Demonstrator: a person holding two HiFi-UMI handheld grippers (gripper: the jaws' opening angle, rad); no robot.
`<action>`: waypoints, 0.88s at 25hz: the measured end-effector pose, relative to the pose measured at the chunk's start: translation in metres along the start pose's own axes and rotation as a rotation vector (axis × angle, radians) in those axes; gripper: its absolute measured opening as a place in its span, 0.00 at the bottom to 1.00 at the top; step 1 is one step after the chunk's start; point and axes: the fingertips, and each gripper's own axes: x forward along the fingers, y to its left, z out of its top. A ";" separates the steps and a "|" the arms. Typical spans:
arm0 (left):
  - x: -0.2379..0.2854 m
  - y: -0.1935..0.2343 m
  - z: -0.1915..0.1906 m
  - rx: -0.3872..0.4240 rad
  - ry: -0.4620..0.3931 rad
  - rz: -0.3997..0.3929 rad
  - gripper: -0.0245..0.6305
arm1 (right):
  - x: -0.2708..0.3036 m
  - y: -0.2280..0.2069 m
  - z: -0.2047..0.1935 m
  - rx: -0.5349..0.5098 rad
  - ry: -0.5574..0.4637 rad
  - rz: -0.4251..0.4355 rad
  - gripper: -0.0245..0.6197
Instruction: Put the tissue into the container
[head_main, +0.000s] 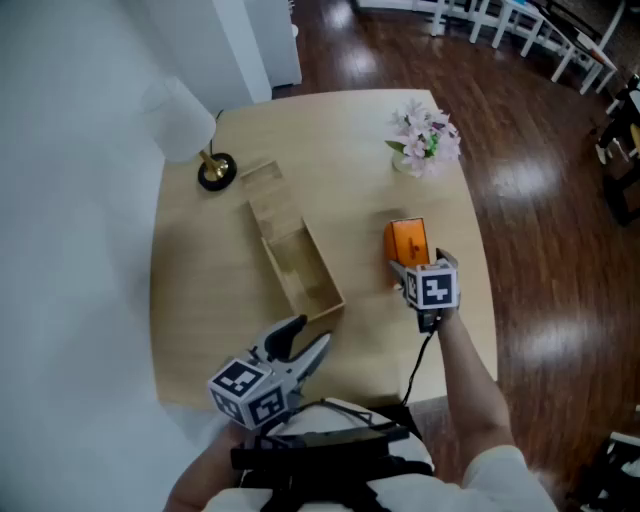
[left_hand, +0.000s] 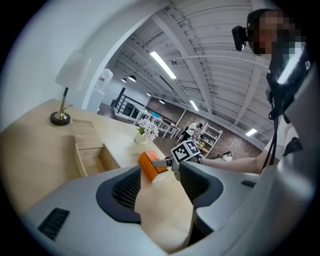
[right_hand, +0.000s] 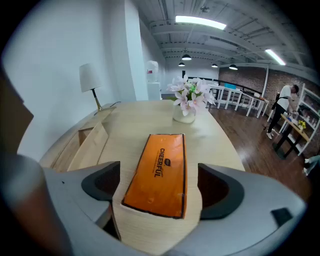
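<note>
A: Status on the table?

B: Big to small. Light wood table (head_main: 350, 170), rounded corners. On it, 1 long wooden container (head_main: 305, 275), lying diagonally left of centre. Its lid (head_main: 268, 195) is swung open and lies flat at the far end. Inside I see only the box's own wooden floor.

A: Other stuff?

B: 1 lamp (head_main: 185, 120), white shade, brass base, at the far left corner just beyond the lid. 1 white vase (right_hand: 184, 116) with pale pink flowers (head_main: 427, 135) in it, far right, well apart from the container.

A: Tools?

B: 2 grippers. My left gripper (head_main: 312, 335) is at the near edge, tips near the container's near end, jaws spread. In the left gripper view only tabletop shows between them. My right gripper (right_hand: 160, 189) is low over the table to the right of the container, jaws spread wide.

A: Tissue?

B: Orange tissue pack (right_hand: 159, 172), flat on the table, right of the container and apart from it, long axis pointing toward the vase. Its near end sits between the right jaws. Not pinched: a strip of tabletop shows between the pack and the right-hand pad. Not in the container.
</note>
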 end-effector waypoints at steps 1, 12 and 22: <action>0.004 0.002 -0.003 -0.002 0.010 0.003 0.39 | 0.005 -0.002 -0.001 0.000 0.012 0.000 0.79; 0.017 0.018 -0.029 -0.038 0.075 0.035 0.39 | 0.037 -0.005 -0.018 0.080 0.101 0.057 0.71; -0.020 0.037 -0.008 -0.030 -0.005 0.107 0.38 | -0.017 0.014 0.019 0.049 -0.023 0.093 0.66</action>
